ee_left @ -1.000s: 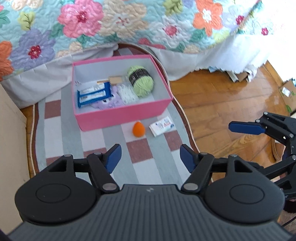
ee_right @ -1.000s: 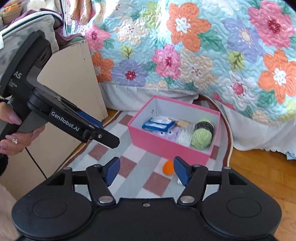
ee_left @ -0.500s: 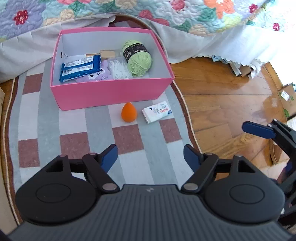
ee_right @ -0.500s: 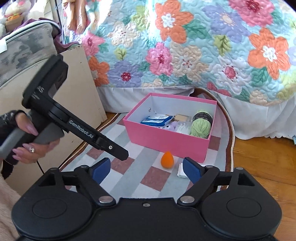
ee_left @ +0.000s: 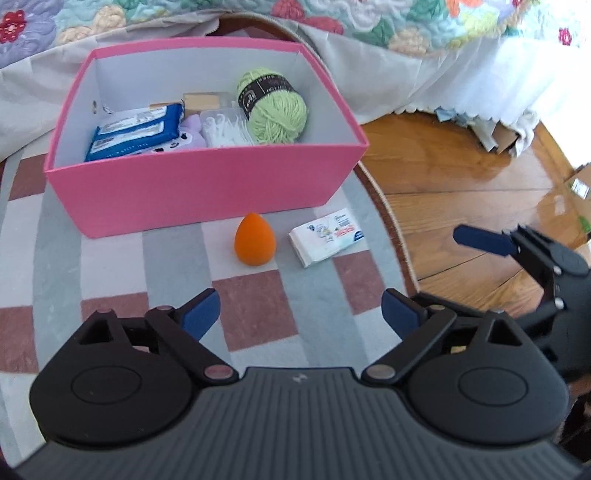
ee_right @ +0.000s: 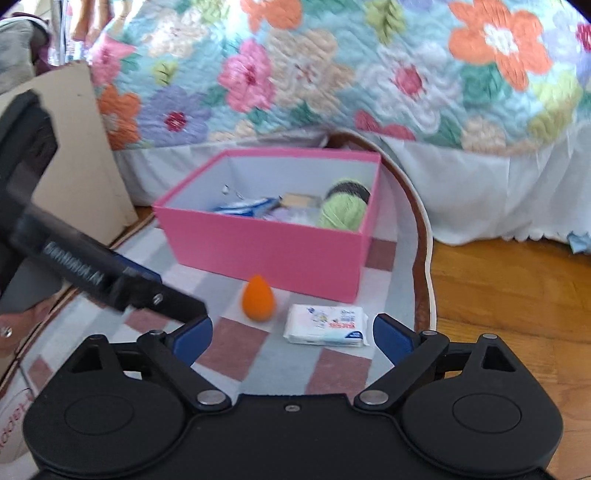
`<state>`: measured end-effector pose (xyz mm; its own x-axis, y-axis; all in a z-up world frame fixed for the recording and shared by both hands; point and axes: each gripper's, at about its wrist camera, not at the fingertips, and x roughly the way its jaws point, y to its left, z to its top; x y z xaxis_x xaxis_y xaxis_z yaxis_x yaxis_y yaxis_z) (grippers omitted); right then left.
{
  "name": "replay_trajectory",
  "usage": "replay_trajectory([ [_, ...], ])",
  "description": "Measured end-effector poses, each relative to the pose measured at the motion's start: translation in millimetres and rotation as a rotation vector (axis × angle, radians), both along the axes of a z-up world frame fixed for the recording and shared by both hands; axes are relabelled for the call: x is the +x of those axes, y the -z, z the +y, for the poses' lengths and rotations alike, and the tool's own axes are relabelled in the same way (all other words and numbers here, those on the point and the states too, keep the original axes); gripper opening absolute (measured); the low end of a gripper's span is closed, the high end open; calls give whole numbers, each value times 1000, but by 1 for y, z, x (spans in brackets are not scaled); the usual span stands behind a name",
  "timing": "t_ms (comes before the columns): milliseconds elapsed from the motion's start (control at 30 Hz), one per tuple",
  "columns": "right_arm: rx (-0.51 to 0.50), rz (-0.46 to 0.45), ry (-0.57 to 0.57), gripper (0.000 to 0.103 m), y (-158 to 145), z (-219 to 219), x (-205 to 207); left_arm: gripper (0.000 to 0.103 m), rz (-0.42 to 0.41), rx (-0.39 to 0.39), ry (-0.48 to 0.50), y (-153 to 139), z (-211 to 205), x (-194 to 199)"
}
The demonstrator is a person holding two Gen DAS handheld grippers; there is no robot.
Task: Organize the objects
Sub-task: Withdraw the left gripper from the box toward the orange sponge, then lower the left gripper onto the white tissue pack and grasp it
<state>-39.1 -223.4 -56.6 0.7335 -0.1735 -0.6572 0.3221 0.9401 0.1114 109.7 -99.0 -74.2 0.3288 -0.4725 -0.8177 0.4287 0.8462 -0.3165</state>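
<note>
In the left wrist view, the left hand-held gripper hung over a checked rug with its jaws spread wide and opening, nothing between them. Ahead of it stood a pink box on the rug. Inside the box lay a blue packet at the left, a purple item beside it, a clear bag of white pieces, a small tan block toward the back wall, and a ball of green yarn at the right. Just in front of the box, on the rug, an orange egg-shaped sponge stood upright, and a white tissue pack lay flat just to its right, apart from it. The right hand-held gripper showed at the right edge over the wooden floor; only one blue pad was clearly seen there. A floral quilt draped down behind the box.

In the right wrist view, which was blurred, the right hand-held gripper was likewise wide apart and opening, gripping nothing. The tissue pack lay just beyond the gap between its pads, with the sponge to its left and the pink box behind both. The left hand-held gripper reached in from the left, one dark finger ending near the sponge without touching it; part of a hand held it at the left edge. A beige board leaned beside the bed.
</note>
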Motion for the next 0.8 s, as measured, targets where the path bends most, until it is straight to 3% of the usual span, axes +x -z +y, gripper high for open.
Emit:
replay_trajectory([
  [100,-34,20,-6,96,20,-8,6,95,-23,-20,-3,14,-5,5],
  [233,-187,97,2,96,47,-6,22,93,-48,-80,-26,36,-13,11],
  [300,-213,100,-16,96,58,-5,27,92,-33,-97,-45,48,-17,17],
  [433,-137,88,-20,96,72,-12,42,89,-8,-154,-74,66,-21,24],
  [567,-103,82,-12,96,85,-19,57,67,-47,-124,-28,71,-38,23],
  [700,-55,95,-4,96,98,-22,64,65,-61,-130,-31,74,-48,27],
  [800,-80,92,-18,96,102,-18,63,59,-66,-112,-49,80,-54,33],
])
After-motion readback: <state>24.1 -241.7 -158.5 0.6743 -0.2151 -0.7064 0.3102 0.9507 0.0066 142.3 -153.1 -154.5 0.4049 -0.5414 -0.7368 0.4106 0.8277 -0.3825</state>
